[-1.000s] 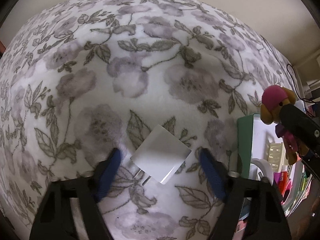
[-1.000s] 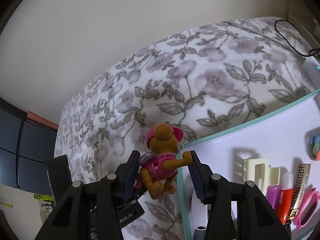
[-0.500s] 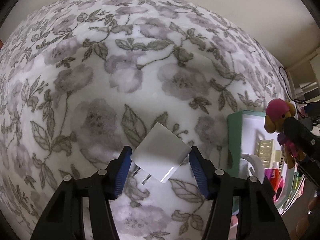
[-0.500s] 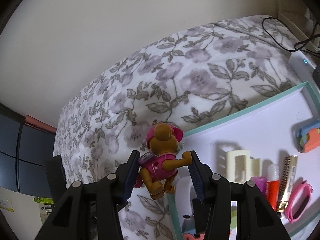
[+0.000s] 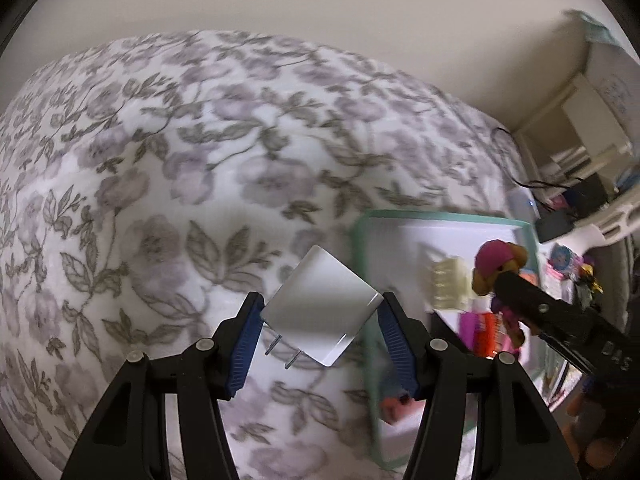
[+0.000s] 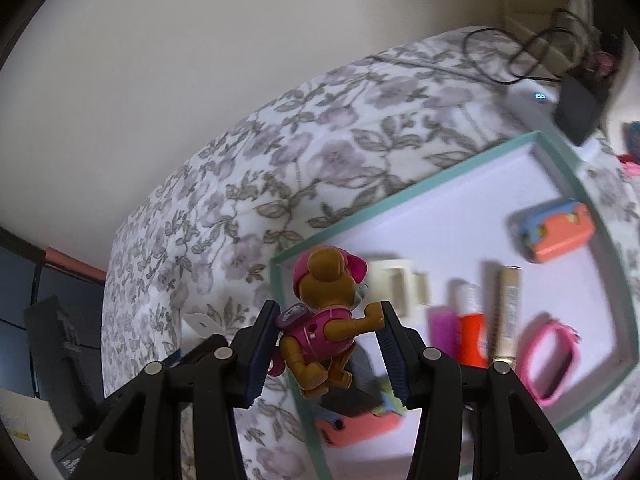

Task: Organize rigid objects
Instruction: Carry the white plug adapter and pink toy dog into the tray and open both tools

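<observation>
The left tongs (image 5: 320, 322) grip a hard, smooth white plastic plug (image 5: 320, 306) by its flat sides (likely slippery); the right tongs (image 6: 329, 340) squeeze a stiff pink-and-brown toy puppy (image 6: 324, 320).

Each hand-held tool is a matte black plastic two-finger gripper: the left gripper (image 5: 320, 330) and the right gripper (image 6: 326, 344) share one build. Two angular black arms with triangular cut-outs rise from the lower edge and narrow into fingers. A round silver screw head sits at each joint. The inner faces carry ribbed dark blue rubber pads (image 5: 245, 346). White stamped lettering marks the right gripper's black body.
</observation>
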`<state>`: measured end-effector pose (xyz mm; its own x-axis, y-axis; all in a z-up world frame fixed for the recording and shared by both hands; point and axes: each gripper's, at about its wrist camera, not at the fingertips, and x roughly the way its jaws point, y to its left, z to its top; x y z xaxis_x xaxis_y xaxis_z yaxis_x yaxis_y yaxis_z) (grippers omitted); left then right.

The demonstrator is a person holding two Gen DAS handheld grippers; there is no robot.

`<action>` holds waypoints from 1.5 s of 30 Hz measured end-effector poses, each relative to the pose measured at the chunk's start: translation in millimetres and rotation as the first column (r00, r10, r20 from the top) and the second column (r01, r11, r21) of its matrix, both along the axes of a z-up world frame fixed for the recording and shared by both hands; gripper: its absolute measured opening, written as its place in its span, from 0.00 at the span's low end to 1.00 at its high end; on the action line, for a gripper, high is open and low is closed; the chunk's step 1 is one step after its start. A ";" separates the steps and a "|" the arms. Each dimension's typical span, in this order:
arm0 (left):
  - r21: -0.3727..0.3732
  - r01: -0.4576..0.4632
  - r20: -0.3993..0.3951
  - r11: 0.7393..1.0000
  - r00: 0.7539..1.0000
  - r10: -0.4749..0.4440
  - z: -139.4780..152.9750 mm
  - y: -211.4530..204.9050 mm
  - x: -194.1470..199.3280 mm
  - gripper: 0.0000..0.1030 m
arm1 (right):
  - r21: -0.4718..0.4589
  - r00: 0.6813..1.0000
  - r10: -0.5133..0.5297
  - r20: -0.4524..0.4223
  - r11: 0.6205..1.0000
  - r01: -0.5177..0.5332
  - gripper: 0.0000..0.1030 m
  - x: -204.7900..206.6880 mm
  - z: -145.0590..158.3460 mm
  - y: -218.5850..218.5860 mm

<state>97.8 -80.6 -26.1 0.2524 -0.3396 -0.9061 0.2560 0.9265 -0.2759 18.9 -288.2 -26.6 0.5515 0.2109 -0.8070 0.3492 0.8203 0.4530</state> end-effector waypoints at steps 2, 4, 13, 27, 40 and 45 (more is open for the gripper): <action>-0.012 0.027 0.008 1.000 1.000 -0.027 6.9 -10.0 -9.9 0.59 | -0.009 1.000 -0.014 0.001 1.000 0.014 0.50 -9.2 1.2 -5.8; -0.025 0.048 0.009 0.999 0.999 -0.048 9.9 -18.4 -16.7 0.59 | -0.010 1.000 -0.030 0.002 0.999 0.030 0.50 -19.3 1.5 -12.3; 0.006 0.177 0.014 0.984 0.984 -0.177 7.2 -60.0 -52.9 0.59 | -0.038 0.999 -0.042 -0.032 0.998 0.041 0.51 -50.9 -8.6 -24.4; 0.084 0.294 -0.066 0.952 0.955 -0.289 -24.8 -90.7 -87.3 0.59 | -0.050 0.992 -0.038 -0.121 0.998 0.032 0.51 -66.4 -38.2 -26.3; 0.101 0.287 -0.083 0.953 0.957 -0.279 -28.9 -79.2 -97.5 0.62 | -0.107 0.988 -0.017 -0.154 0.994 0.000 0.51 -69.1 -45.6 -14.4; 0.122 0.278 -0.043 0.953 0.961 -0.274 -20.6 -69.7 -99.1 0.65 | -0.115 0.988 -0.013 -0.155 0.993 -0.005 0.51 -70.3 -46.8 -13.4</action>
<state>-1.4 -150.3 -46.7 0.1411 -0.2754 -0.9509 0.5009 0.8484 -0.1713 -51.4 -301.6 -73.5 0.4185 0.1104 -0.9015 0.4108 0.8622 0.2963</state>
